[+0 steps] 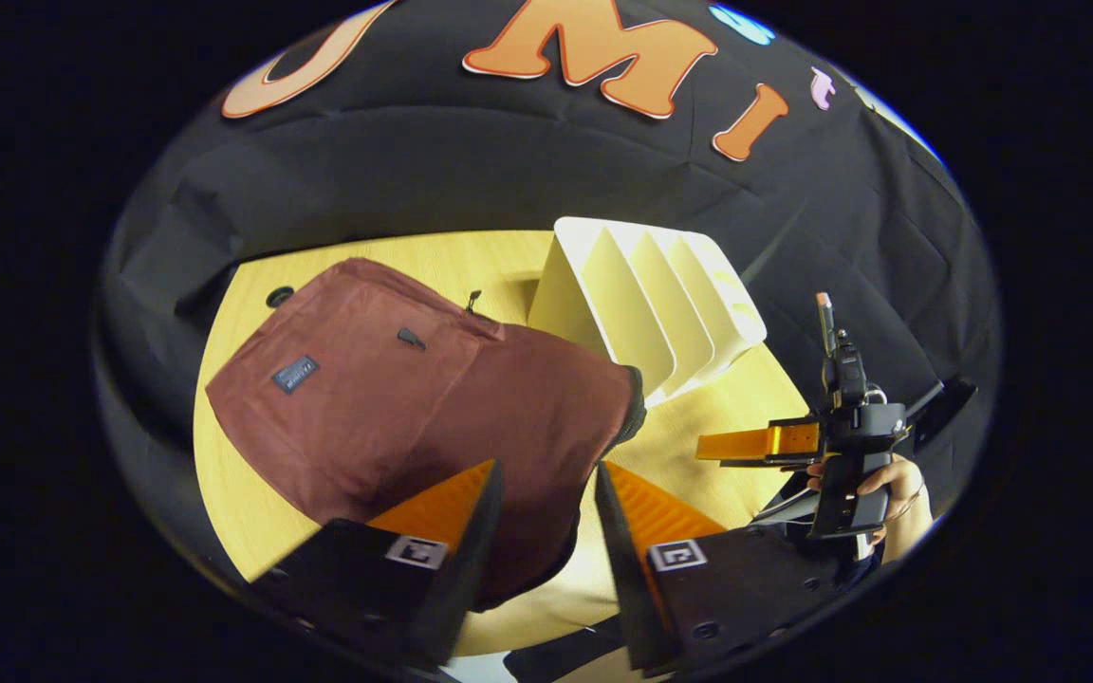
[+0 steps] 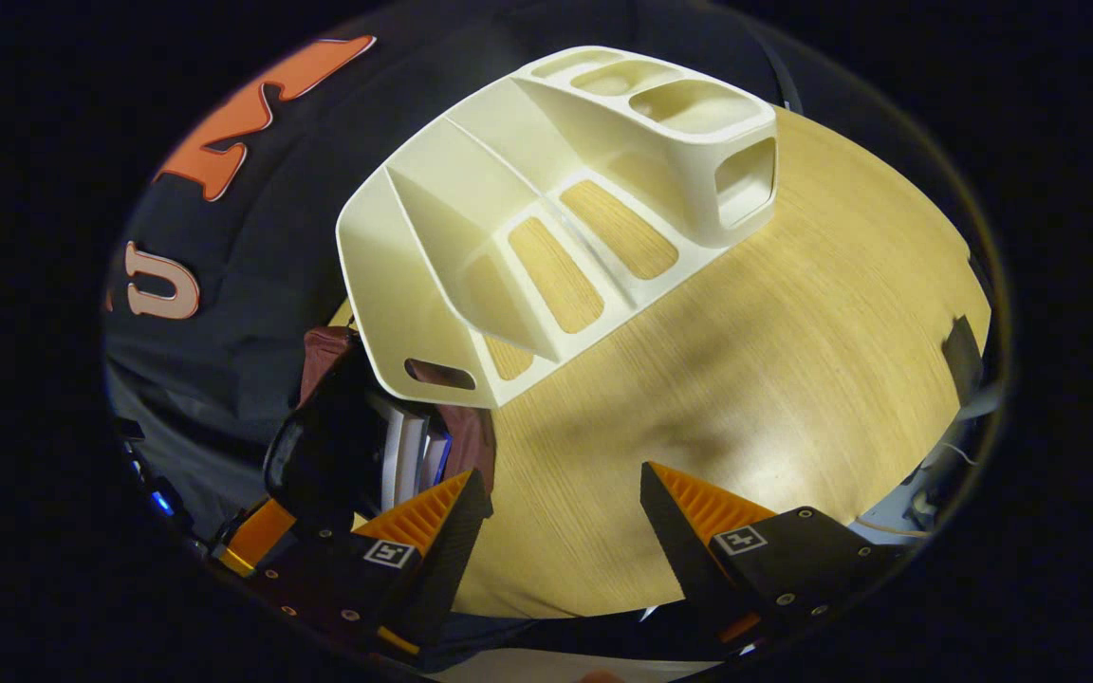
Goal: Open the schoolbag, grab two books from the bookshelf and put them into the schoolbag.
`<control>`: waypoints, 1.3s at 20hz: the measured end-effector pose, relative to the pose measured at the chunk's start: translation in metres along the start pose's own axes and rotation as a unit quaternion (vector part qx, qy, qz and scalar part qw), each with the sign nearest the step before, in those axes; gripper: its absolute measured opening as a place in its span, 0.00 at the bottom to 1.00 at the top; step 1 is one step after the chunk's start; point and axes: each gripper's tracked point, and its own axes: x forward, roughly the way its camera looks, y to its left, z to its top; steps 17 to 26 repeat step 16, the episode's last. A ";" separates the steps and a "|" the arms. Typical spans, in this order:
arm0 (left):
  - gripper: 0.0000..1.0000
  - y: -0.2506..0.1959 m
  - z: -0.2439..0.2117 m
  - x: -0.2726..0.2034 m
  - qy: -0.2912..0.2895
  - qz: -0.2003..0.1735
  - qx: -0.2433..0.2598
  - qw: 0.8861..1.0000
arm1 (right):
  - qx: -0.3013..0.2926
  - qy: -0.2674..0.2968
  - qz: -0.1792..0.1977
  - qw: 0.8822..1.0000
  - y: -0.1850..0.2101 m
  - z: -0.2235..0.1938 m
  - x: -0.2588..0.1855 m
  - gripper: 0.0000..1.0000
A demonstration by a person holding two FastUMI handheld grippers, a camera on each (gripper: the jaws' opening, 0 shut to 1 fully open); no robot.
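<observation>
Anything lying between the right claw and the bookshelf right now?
No. In the right gripper view, just bare wooden table runs from the open right claw up to the empty white bookshelf.

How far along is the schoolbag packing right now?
Mostly done, it seems: the schoolbag is open with book edges showing in its mouth, and the bookshelf slots look empty. Both the left gripper and right gripper are open, holding nothing. Whether both books are inside is unclear.
</observation>
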 end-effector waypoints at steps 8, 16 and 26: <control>0.94 -0.023 0.016 0.016 -0.077 0.152 -0.020 0.985 | -0.133 -0.069 -0.006 0.989 -0.042 0.068 -0.051 0.98; 0.98 -0.094 0.131 -0.044 -0.299 0.184 0.036 0.936 | -0.224 -0.330 0.054 0.916 0.017 0.156 -0.174 0.98; 0.98 -0.094 0.131 -0.044 -0.299 0.184 0.036 0.936 | -0.224 -0.330 0.054 0.916 0.017 0.156 -0.174 0.98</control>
